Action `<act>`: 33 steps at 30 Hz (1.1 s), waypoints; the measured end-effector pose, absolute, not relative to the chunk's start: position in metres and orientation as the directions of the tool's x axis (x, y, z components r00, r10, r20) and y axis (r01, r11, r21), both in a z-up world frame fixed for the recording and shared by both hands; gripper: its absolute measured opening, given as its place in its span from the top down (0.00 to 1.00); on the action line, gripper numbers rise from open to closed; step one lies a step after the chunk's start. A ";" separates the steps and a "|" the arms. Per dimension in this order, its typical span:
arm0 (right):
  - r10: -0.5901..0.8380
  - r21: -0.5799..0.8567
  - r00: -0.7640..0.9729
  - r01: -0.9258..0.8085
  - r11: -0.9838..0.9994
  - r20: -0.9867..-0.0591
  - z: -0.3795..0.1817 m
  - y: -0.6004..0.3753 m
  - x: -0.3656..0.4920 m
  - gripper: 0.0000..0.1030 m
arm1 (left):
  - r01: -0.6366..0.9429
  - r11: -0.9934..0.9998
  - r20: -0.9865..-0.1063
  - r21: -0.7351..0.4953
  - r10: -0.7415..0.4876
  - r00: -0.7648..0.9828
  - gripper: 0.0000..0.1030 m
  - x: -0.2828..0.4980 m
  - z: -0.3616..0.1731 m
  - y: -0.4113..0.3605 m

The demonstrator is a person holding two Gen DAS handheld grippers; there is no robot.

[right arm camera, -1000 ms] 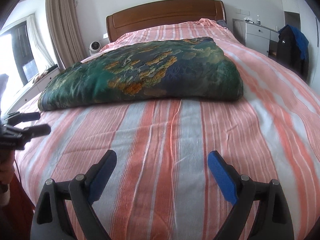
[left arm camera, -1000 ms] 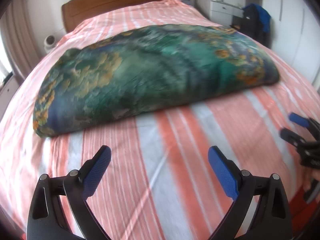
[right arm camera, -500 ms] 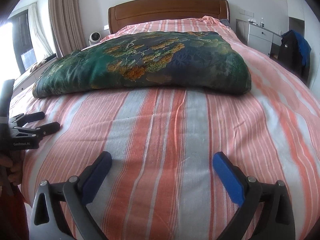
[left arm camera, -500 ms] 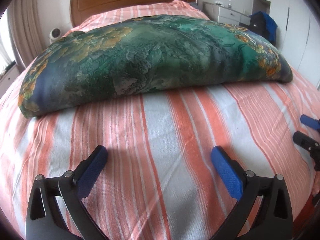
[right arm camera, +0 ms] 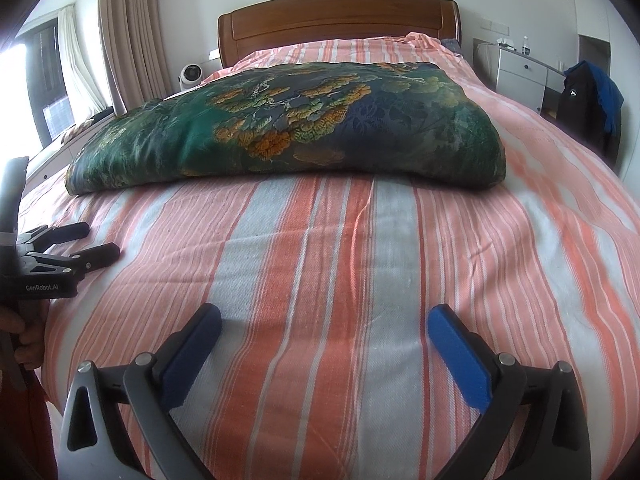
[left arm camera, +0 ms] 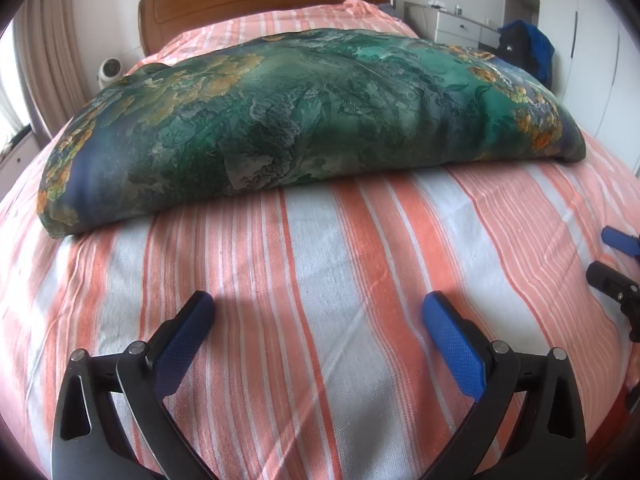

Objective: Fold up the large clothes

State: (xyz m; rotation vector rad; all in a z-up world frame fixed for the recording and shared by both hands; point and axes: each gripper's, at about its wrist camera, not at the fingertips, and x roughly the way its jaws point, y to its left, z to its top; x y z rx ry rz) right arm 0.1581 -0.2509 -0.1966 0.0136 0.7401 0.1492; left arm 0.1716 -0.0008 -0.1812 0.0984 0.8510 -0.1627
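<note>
A folded green quilt [left arm camera: 312, 120] with orange flowers lies across the middle of the striped bedsheet [left arm camera: 320, 280], filling the upper half of both views below the wooden headboard [right arm camera: 340, 20]. The left gripper [left arm camera: 318, 322] sits low in its frame with its blue pads spread wide and nothing between them, only sheet beneath. The right gripper [right arm camera: 324, 332] is likewise released and empty at the bottom of its own view, well short of the quilt's near edge.

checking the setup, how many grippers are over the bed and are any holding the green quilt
2. The left gripper and the right gripper both hang open over bare striped sheet, side by side, short of the folded green quilt. Neither holds it.
</note>
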 end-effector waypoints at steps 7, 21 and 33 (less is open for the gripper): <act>0.141 0.065 0.728 -0.132 0.989 -0.671 -0.196 -0.251 0.158 0.01 | 0.184 0.983 -0.764 0.025 -0.100 0.638 0.01 0.178 -0.181 -0.003; 0.142 0.063 0.726 -0.136 0.989 -0.673 -0.196 -0.251 0.158 0.01 | 0.194 0.981 -0.771 0.031 -0.100 0.628 0.01 0.182 -0.179 -0.004; 0.148 0.066 0.722 -0.141 0.988 -0.676 -0.196 -0.251 0.158 0.01 | 0.194 0.981 -0.771 0.032 -0.099 0.629 0.01 0.182 -0.179 -0.004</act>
